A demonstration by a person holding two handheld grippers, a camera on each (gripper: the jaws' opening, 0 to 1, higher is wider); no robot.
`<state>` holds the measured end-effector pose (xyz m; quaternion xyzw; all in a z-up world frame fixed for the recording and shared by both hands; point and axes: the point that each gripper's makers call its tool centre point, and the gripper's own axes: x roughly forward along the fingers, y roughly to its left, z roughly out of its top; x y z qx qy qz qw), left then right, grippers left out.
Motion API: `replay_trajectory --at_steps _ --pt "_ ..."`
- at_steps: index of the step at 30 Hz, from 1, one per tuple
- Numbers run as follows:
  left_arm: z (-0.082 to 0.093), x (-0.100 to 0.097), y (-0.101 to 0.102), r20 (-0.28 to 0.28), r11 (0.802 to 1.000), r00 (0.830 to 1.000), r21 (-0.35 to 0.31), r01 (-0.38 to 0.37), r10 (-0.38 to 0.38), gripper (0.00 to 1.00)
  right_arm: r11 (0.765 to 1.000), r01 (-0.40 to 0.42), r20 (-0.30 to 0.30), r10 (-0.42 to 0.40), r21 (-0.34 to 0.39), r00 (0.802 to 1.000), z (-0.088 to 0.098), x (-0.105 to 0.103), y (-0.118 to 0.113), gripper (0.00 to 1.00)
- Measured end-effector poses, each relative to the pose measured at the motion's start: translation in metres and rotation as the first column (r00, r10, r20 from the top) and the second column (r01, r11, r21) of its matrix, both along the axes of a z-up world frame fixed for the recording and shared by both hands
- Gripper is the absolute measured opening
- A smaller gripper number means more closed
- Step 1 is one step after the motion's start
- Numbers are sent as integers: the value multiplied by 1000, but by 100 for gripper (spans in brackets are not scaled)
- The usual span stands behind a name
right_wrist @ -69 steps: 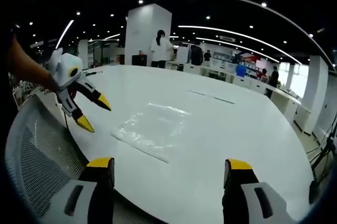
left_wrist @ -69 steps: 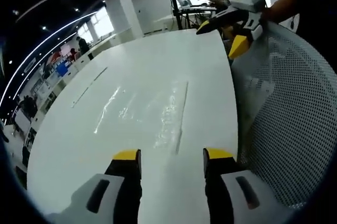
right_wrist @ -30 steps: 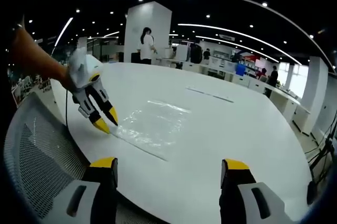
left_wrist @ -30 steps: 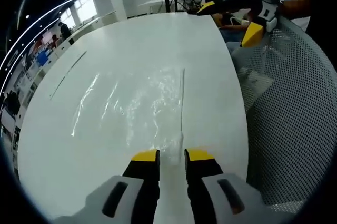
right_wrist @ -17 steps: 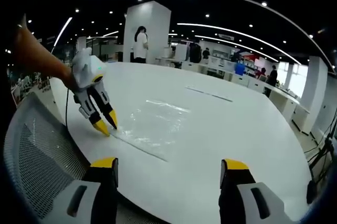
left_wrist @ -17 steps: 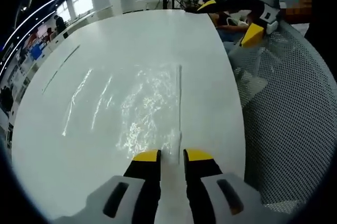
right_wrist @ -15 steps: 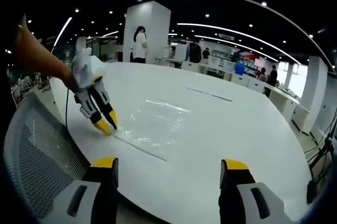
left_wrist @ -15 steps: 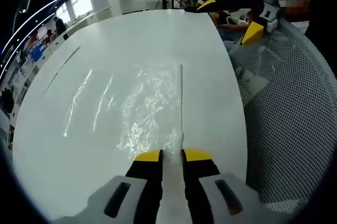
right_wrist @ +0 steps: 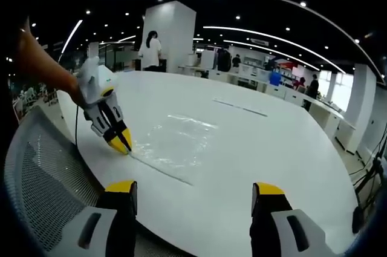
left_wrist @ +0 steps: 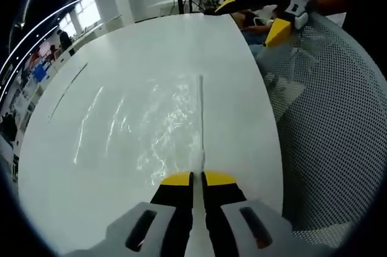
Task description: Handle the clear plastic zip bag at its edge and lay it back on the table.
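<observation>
Left tool (left_wrist: 197, 178) clenched on zip edge of clear bag (left_wrist: 158, 125), bag flat on white surface (left_wrist: 151, 51) near its rim. Right tool (right_wrist: 192, 191) released, hovering clear. Risks: thin slick film slips from pinch; lift drags bag off surface rim toward mesh chair (left_wrist: 338, 118).

The left gripper view looks low along the white desk (left_wrist: 151, 57), close to it. The right gripper view faces across it from farther back. Both share the desk, with the left tongs (right_wrist: 121, 143) at nine o'clock.
</observation>
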<state>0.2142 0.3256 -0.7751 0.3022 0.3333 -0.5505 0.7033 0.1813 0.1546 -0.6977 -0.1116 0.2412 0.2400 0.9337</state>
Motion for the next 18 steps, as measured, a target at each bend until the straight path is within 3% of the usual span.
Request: replay_trajectory --at_steps 18 --pt "3 2 3 17 999 1000 32 -2 2 0 1000 -12 -7 12 -16 1000 -1 -1 0 77"
